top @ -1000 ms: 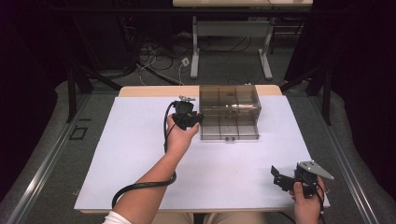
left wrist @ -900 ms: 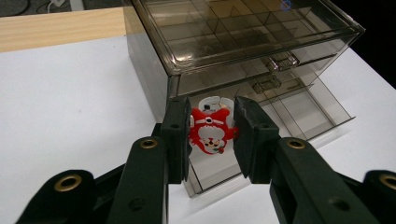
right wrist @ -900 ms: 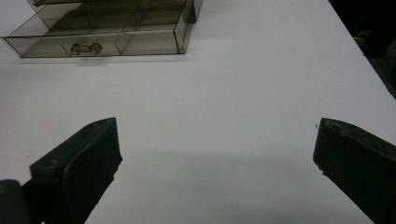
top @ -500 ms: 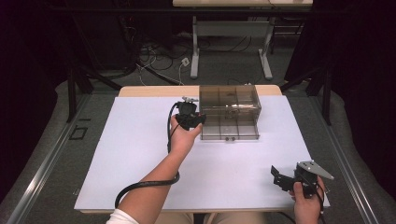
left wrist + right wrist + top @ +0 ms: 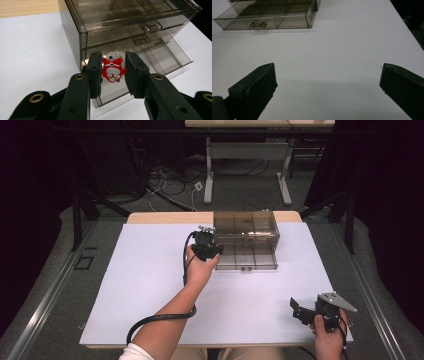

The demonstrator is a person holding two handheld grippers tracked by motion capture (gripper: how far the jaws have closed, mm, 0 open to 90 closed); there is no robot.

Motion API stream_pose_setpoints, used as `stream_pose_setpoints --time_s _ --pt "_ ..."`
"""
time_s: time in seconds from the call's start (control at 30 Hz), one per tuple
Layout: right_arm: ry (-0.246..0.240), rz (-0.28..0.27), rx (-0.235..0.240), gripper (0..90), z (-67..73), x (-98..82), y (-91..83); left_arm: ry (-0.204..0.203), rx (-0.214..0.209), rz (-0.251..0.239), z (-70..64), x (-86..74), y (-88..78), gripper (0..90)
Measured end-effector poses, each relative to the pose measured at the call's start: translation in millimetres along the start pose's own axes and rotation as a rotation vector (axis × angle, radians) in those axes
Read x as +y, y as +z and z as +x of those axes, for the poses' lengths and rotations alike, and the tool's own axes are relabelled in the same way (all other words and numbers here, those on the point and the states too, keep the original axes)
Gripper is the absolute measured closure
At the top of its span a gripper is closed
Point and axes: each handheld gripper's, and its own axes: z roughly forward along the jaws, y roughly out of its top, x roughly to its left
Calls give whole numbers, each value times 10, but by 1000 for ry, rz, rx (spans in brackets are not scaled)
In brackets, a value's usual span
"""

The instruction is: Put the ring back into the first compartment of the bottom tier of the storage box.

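left gripper [image 5: 113, 71] jaws clamped on red Santa-shaped flat charm [image 5: 113, 70] | edged nearer smoky clear plastic drawer cabinet [image 5: 245, 232], bottom drawer [image 5: 250, 257] open: drop-in likely next | right gripper [image 5: 309, 312] jaws wide, empty, near right on white worktop [image 5: 145, 285]

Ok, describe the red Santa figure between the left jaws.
The Santa figure is small, flat and red, rubbery-looking, with a white face, white trim and a pale ring behind its top. It hangs upright, pinched on both sides by the left gripper, just above the open bottom drawer at the front left corner of the smoky clear drawer box.

Red Santa charm [image 5: 113, 70] between tool [image 5: 113, 72] jaws
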Motion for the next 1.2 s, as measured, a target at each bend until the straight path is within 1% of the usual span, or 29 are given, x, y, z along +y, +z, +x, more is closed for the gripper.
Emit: stream_pose_setpoints --time_s 0.17,0.3,0.33,0.37,0.43,0.47,0.63,0.67,0.8,0.9,0.93,0.97,1.03,1.17,1.2 --pt "-1 1 0 6 -4 0 -3 -5 -1 5 -9 -20 39 668" --pt "4 4 -7 6 -6 -1 -5 3 5 7 -7 -32 63 668" --pt "5 1 -7 6 -4 -2 -2 -2 -1 11 -10 -36 69 668" --pt "4 0 -5 6 -3 -1 -3 0 5 9 -14 -42 73 668" --pt "-1 -2 0 6 -4 0 0 0 -1 12 -17 -58 87 668" --pt "-1 -1 1 6 -4 0 -1 5 3 13 -17 -67 95 668" --pt "-1 3 1 6 -3 0 0 2 3 20 -25 -120 144 668" --pt "-2 4 -5 6 -5 0 -3 2 6 24 -26 -132 156 668" --pt "-3 4 -4 6 -7 0 -3 14 10 50 -20 -167 206 668" --pt "1 5 -7 6 -8 -1 -4 4 13 54 -21 -190 245 668" --pt "-1 -4 -2 7 -12 -3 4 6 13 58 -18 -194 254 668" --pt "0 4 -5 7 -11 -2 -1 3 12 60 -19 -200 267 668" --pt "3 6 -6 7 -9 -4 -3 11 13 67 -17 -210 286 668" --pt "6 3 -6 7 -9 -6 -3 15 17 75 -24 -225 328 668" --pt "1 3 -7 7 -14 -4 -3 17 18 78 -28 -227 340 667"
